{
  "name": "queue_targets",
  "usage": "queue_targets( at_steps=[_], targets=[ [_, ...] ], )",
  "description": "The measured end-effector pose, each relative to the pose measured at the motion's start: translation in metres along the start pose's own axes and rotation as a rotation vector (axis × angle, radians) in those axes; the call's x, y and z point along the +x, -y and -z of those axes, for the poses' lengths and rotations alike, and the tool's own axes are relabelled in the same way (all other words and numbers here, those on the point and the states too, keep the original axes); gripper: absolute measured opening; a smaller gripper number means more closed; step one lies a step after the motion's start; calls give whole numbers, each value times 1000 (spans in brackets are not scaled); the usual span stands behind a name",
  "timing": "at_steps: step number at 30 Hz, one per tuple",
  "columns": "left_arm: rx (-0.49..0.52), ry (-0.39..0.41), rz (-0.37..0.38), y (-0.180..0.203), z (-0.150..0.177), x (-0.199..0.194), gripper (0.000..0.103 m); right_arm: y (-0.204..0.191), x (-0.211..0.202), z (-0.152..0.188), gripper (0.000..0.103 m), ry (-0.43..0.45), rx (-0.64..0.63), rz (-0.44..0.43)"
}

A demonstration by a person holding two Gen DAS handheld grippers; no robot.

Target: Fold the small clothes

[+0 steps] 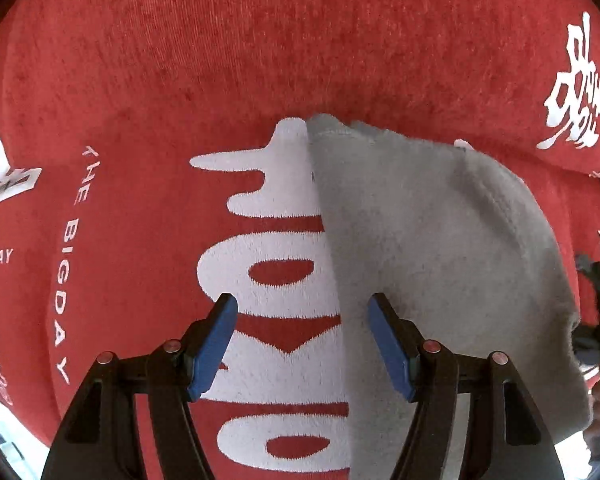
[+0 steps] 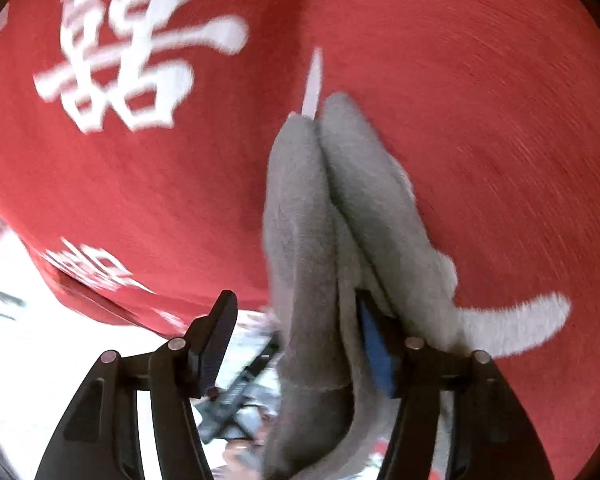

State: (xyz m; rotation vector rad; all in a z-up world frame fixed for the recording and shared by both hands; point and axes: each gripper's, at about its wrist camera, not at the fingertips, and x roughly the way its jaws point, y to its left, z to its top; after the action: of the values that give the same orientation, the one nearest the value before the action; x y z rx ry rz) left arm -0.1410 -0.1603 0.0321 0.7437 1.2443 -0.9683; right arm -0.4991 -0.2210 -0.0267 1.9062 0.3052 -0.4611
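The left tongs [image 1: 302, 312] hang spread wide and empty above a red cloth [image 1: 260, 48] printed with large white letters. Their right blue pad [image 1: 392, 348] sits over the near left edge of a grey garment [image 1: 440, 240], which lies flat on the cloth, reaching far and to the right. In the blurred right wrist view, the right tongs [image 2: 296, 320] also stand wide, and folds of the grey garment [image 2: 312, 216] drape between the fingers and over the right one; no pinch shows.
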Motion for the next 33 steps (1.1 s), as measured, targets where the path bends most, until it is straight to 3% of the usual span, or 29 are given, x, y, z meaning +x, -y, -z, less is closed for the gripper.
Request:
queue_targets(
  at_steps=[2,4,6,8,12,14,15,16,19,20,23,25,28,29,30,31,33],
  targets=[
    [2,4,-6,0,3,0,69,-25,8,-1,14,-27,-142,186],
    [-5,2,5,-1,4,-3,69,-56,14,7,14,-25,-311,350],
    [9,12,38,0,7,-8,69,-85,8,23,14,-11,-449,323],
    [40,13,38,6,6,-7,69,-92,-1,32,14,8,-496,329],
    [102,0,18,17,10,2,75,-57,-7,23,14,21,-408,413],
    [114,2,-11,17,14,5,78,-39,4,12,19,1,-360,481],
    [112,-2,-15,15,15,5,78,-34,3,9,20,6,-340,473],
    [106,-6,-16,12,16,3,78,-36,0,9,26,21,-336,472],
    [103,-35,-31,2,21,-1,78,-49,-11,17,43,70,-386,592],
    [102,-46,-26,-2,23,-3,78,-55,-14,22,43,71,-402,607],
    [98,-72,33,-8,32,-13,78,-69,-26,40,43,48,-404,522],
    [99,-92,77,-7,39,-18,78,-71,-34,56,49,12,-418,464],
    [108,-114,131,2,49,-23,78,-71,-25,83,51,-72,-459,469],
    [117,-119,138,6,52,-23,78,-68,-18,89,48,-104,-477,500],
    [131,-124,137,11,55,-21,78,-66,-9,95,38,-138,-502,547],
    [147,-130,130,17,58,-19,78,-63,-6,99,5,-162,-522,576],
    [176,-131,113,26,66,-14,78,-67,-2,103,6,-149,-565,614]
  ],
)
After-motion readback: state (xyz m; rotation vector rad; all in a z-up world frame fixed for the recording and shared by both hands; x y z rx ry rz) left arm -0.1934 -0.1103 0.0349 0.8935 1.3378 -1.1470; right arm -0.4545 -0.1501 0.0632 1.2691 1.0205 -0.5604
